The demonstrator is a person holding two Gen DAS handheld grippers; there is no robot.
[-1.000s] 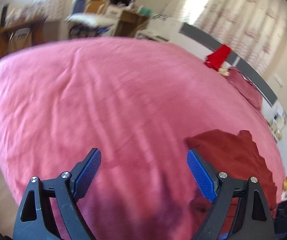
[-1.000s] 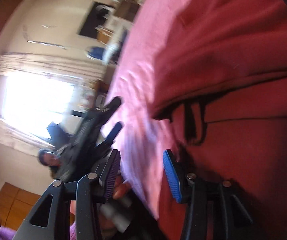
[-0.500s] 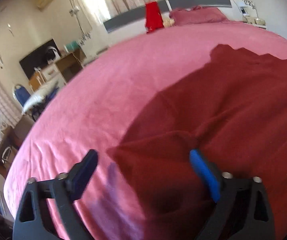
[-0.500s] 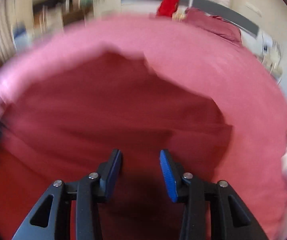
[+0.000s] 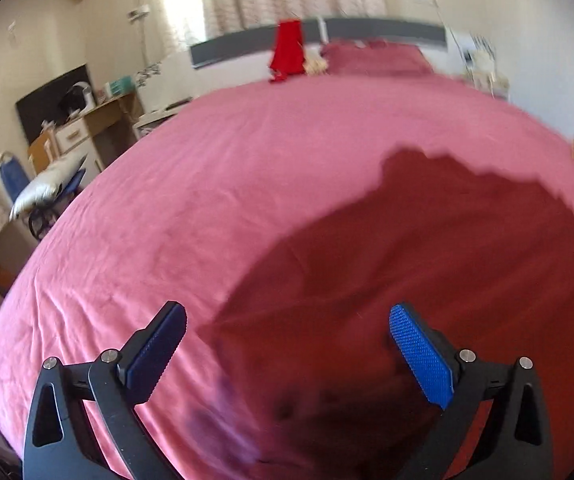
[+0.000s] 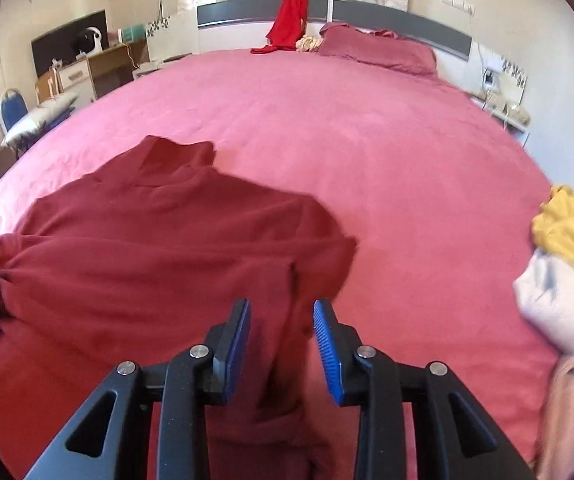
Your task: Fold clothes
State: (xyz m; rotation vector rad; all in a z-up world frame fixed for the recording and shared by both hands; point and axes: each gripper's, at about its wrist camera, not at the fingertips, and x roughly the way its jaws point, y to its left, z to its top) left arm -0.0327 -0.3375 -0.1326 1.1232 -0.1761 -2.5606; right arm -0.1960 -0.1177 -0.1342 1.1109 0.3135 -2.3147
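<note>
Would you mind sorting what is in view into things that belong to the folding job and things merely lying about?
Belongs to the job:
- dark red garment
- right gripper, jaws closing around a fold of it
- left gripper, jaws wide

Lying about:
- yellow cloth
- white bundle
- bright red cloth on the headboard
- pillow

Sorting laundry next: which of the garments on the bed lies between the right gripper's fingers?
The dark red garment, spread on the pink bedspread; the yellow, white and bright red ones lie apart.
</note>
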